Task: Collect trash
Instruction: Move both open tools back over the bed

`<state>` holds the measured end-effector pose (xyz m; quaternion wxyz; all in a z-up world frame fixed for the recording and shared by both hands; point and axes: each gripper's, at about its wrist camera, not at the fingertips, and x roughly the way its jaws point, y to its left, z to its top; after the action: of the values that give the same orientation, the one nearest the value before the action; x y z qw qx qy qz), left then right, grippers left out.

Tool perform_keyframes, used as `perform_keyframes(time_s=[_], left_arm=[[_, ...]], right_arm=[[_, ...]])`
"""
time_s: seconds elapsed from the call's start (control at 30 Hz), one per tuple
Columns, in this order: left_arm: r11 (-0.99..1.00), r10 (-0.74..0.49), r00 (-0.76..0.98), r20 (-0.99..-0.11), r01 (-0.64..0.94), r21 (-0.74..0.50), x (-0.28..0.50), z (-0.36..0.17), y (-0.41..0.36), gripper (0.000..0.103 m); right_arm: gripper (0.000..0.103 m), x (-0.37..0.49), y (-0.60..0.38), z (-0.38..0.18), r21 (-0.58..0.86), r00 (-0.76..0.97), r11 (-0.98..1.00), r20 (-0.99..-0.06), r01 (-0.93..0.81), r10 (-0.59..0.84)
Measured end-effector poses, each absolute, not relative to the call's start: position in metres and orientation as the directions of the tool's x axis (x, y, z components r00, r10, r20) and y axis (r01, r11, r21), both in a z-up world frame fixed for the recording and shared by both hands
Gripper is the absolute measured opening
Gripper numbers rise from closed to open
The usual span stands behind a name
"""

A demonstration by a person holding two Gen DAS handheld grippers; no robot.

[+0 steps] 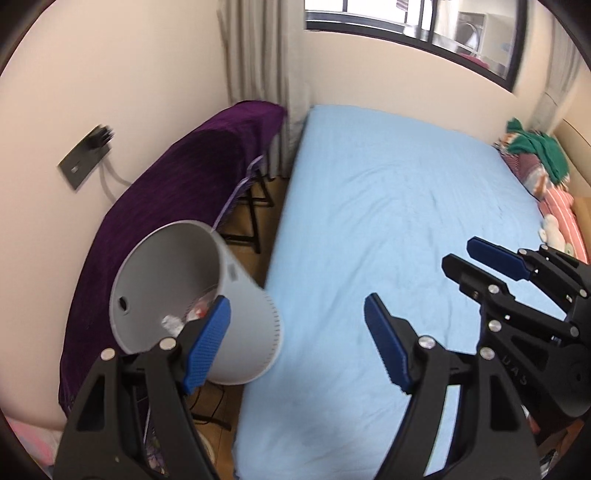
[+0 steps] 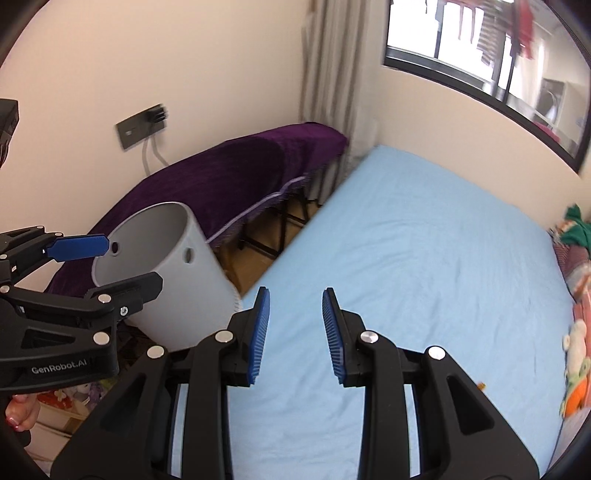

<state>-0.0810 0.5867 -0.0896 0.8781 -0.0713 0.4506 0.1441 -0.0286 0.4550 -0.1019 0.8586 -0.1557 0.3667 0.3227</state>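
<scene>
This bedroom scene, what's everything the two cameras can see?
Waste bin: one, grey, tilted, beside the bed's left edge; crumpled trash inside.
Bed sheet: one, light blue, bare of trash as far as visible.
Purple cloth: one, draped over a stand along the wall.
Bedding and soft toys: several, mixed colours, bed's right edge.
Curtain: beige, room corner.
Window: dark frame, upper right.
Wall plate: dark, with cable.
Left hand-held gripper: open, by the bin.
Right hand-held gripper: open, over the sheet.

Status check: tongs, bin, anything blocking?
Left tongs open, right tongs open, both empty. Gray bin tilted beside bed, trash inside. Nothing blocking.
</scene>
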Motion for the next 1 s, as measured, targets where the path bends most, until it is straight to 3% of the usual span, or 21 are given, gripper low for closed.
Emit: perform_keyframes(time_s=[0.4,0.63,1.0], left_arm=[[0.995,0.059,0.600,-0.798,-0.101,-0.003,-0.008,-0.083,0.407,0.075],[0.998,0.001,0.588,-0.809,-0.048,-0.033,0.032,-0.107,0.295,0.075],[0.997,-0.056,0.508,-0.859,0.076,-0.020,0.096,-0.177,0.198,0.075]], right_arm=[[0.028,0.008,0.264,-0.085,-0.042,0.626,0.871,-0.712,-0.489,0.317],[0.028,0.034,0.144,-0.089,-0.061,0.642,0.902,-0.723,-0.428,0.256],[0.028,0.084,0.033,-0.161,-0.052,0.606,0.951,-0.781,-0.305,0.152]])
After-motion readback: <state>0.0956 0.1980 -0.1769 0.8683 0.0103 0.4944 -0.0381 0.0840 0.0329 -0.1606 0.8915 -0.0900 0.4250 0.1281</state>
